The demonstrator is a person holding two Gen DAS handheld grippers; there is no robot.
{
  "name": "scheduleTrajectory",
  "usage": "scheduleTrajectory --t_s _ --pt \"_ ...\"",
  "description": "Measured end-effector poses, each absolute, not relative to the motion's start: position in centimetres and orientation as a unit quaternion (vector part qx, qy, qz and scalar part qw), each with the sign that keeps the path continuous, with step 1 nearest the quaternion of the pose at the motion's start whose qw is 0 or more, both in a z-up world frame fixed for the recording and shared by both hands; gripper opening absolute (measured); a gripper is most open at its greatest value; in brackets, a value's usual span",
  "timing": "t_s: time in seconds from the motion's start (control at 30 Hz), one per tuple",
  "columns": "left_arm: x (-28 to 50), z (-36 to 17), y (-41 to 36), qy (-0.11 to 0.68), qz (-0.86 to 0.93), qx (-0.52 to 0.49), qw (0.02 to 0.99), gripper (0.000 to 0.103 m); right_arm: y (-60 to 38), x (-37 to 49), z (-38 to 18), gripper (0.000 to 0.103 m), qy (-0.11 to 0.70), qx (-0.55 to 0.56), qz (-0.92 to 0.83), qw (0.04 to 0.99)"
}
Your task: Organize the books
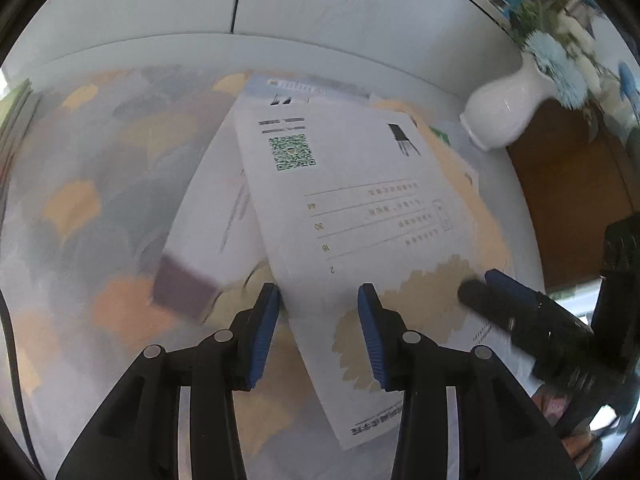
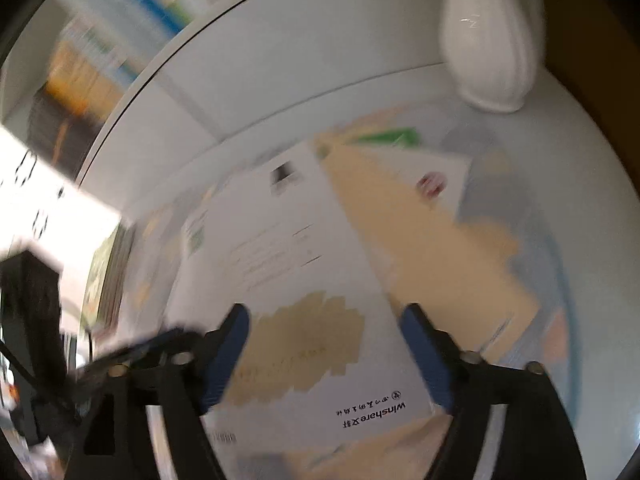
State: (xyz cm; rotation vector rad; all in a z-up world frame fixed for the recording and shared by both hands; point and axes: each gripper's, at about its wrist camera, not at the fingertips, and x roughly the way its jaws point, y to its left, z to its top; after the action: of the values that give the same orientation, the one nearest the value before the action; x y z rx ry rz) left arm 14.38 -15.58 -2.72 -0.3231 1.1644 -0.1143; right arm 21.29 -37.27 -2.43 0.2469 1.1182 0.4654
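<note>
Both tools over white book

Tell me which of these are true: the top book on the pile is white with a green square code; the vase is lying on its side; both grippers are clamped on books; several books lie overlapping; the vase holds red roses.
1. The top white book carries a green square code. True.
2. The white vase lies on its side. False: it stands on its base.
3. Both grippers are clamped on books. False: the left gripper and right gripper are open above the book.
4. Several books overlap. True.
5. The vase holds red roses. False: pale blue flowers.
</note>
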Motion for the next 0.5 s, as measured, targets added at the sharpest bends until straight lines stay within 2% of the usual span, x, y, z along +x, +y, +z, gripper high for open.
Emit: scheduleTrajectory --t_s 0.2,0.43,0.5 --pt "8.9 -4.1 -15.9 0.578 -0.07 -0.134 0.802 0.037 -35.9 14.6 -2.9 0.085 0.535 0.067 0.249 0.804" --pt "2.4 -5.0 -17.4 0.597 -0.094 -0.131 0.786 0.037 -39.5 8.6 -5.2 0.085 0.606 0.144 0.263 0.737" --pt "1.4 -5.3 -17.3 0.6 -0.095 -0.143 0.781 0.037 -40.0 7.3 -5.5 0.081 0.614 0.137 0.285 0.723"
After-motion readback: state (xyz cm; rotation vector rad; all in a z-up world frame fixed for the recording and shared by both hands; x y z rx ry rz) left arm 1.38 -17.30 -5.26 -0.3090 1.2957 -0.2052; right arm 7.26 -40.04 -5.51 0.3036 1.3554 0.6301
